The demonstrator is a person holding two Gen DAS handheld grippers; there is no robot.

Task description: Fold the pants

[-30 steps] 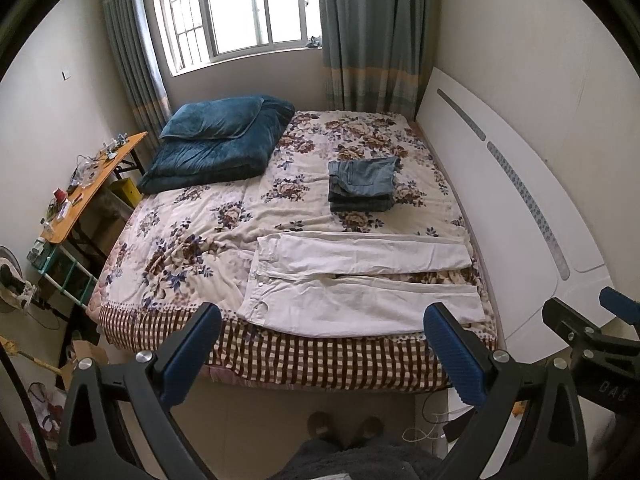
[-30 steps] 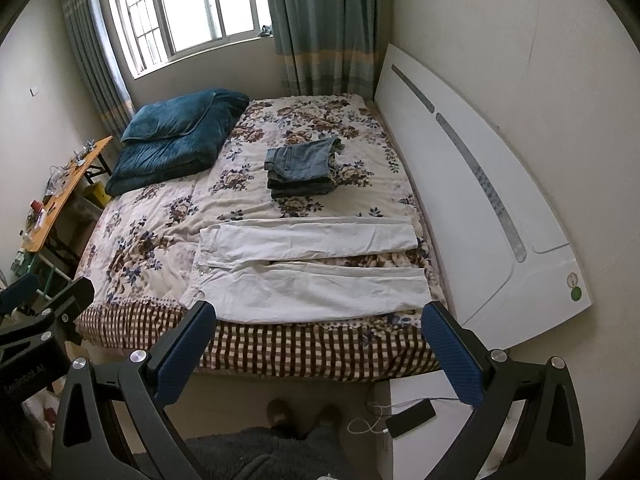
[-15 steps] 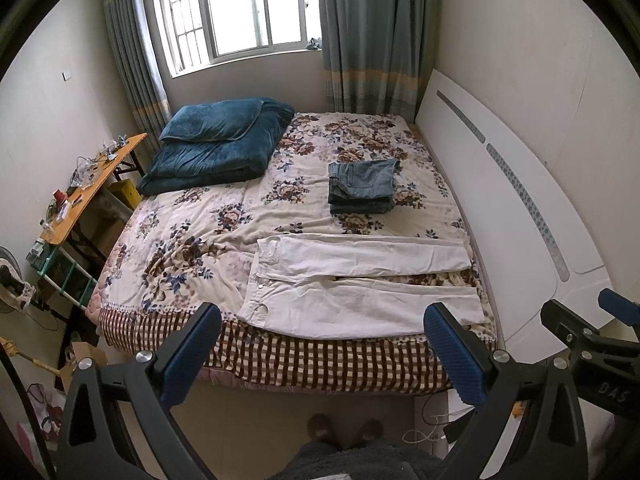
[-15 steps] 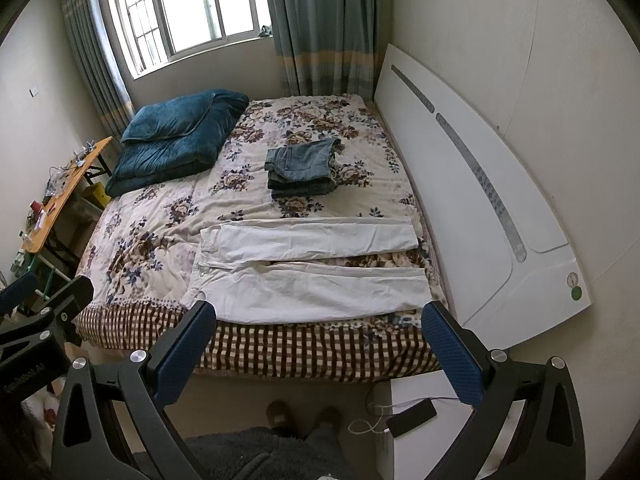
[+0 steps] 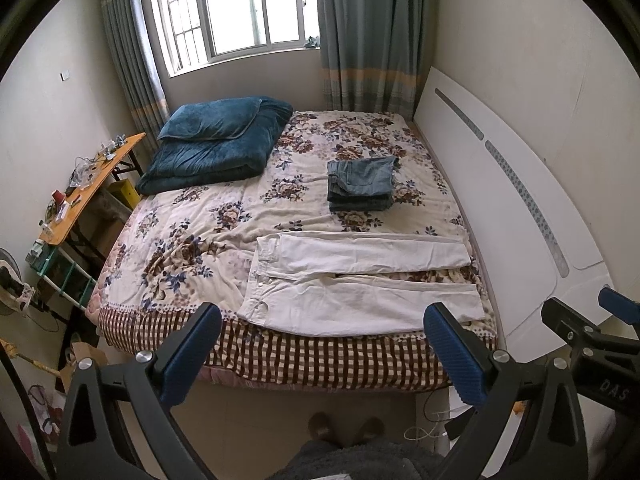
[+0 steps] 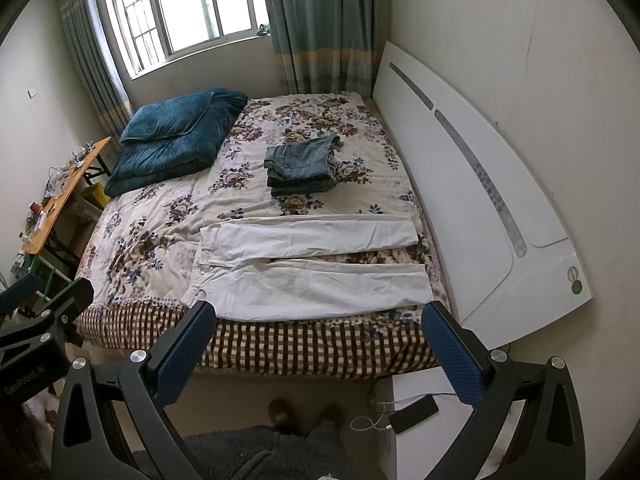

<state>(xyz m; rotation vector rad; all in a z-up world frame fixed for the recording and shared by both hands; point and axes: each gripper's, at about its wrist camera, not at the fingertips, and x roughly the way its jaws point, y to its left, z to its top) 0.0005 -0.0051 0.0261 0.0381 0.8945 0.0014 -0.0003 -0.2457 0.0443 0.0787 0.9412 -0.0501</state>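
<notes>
White pants (image 5: 356, 276) lie flat on the near part of the bed, waist to the left, both legs stretched to the right with a narrow gap between them. They also show in the right wrist view (image 6: 308, 266). My left gripper (image 5: 322, 354) is open and empty, held above the floor short of the bed's near edge. My right gripper (image 6: 316, 354) is open and empty at about the same distance. Each gripper shows at the edge of the other's view.
A stack of folded jeans (image 5: 360, 184) lies behind the pants. A folded blue duvet (image 5: 216, 148) sits at the far left. A white headboard (image 5: 500, 184) leans along the right side. A cluttered orange desk (image 5: 88, 188) stands left. A phone (image 6: 412, 414) lies on a white stand.
Both views have drifted very slightly. The pants and both grippers look the same as before.
</notes>
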